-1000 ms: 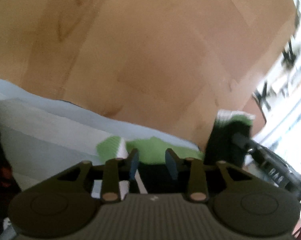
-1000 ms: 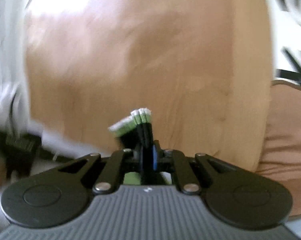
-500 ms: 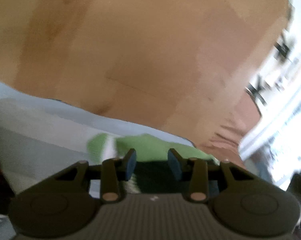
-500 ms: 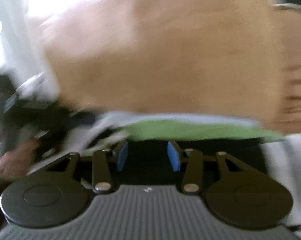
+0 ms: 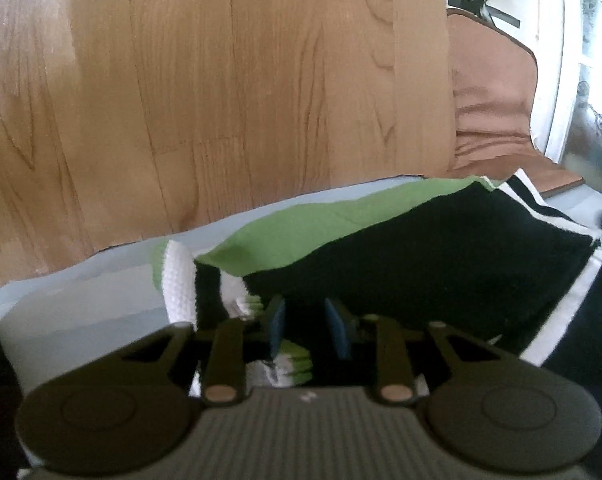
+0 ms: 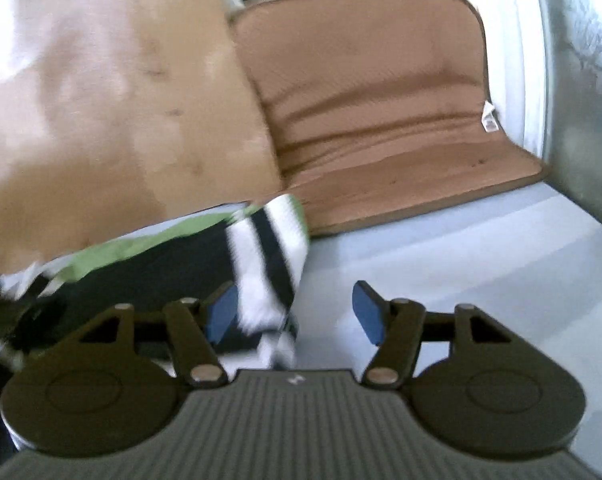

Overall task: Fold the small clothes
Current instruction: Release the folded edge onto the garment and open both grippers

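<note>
Tools, two: the right tool (image 6: 293, 314), jaws just opening wide, stands beside one sock's striped cuff; the left tool (image 5: 304, 326), narrowing, straddles the black-and-green sock (image 5: 421, 256) unpinched on the pale tabletop (image 6: 461, 248), one brown cushion (image 6: 381, 92) beyond.

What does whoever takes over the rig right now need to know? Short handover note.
Left gripper: jaws narrow, just been closing, over the black, green and white knit sock; no pinch is visible.
Right gripper: open, jaws just been opening; the sock's striped cuff lies between them, loose.
Sock lies stretched out on the pale blue sheet.
Done: sock laid out.
Left: fold it.
</note>
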Available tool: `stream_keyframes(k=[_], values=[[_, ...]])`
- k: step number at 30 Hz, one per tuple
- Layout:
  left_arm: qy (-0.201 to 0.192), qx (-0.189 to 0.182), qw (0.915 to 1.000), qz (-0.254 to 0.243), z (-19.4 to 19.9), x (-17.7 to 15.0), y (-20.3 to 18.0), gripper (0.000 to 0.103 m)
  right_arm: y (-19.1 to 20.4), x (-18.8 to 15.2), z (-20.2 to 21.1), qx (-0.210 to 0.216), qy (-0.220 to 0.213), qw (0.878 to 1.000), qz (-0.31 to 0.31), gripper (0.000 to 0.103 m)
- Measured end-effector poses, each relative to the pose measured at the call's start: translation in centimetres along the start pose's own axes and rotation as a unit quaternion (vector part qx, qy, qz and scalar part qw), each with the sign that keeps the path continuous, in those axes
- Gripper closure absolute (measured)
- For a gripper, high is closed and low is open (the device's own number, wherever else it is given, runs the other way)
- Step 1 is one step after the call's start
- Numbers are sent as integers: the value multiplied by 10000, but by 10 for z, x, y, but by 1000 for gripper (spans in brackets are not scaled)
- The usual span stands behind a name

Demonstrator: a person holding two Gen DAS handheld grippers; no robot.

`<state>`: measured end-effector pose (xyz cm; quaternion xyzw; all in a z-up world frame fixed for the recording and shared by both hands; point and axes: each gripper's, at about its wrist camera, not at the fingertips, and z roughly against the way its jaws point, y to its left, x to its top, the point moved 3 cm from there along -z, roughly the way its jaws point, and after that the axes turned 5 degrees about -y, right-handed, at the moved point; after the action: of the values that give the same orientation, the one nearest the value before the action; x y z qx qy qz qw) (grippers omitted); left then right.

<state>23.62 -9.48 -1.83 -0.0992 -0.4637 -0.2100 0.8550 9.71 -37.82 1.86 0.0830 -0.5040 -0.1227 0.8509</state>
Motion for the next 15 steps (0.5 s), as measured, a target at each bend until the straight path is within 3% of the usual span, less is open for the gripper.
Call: stream_keyframes(k=[2, 6, 11, 15], values=[[-54, 68, 9998, 178, 8, 6, 3, 66, 2, -11, 25, 149, 68, 9998, 61, 37], [-140, -125, 9978, 638, 50, 5, 4, 60, -1, -27, 53, 295, 126, 9990, 318, 38], [138, -1, 9940, 1084, 90, -23, 10, 59, -12, -33, 37, 461, 136, 9988, 120, 40], [453, -72, 9804, 1915, 94, -41, 23, 62, -10, -35, 10, 493, 329, 9982, 39, 49]])
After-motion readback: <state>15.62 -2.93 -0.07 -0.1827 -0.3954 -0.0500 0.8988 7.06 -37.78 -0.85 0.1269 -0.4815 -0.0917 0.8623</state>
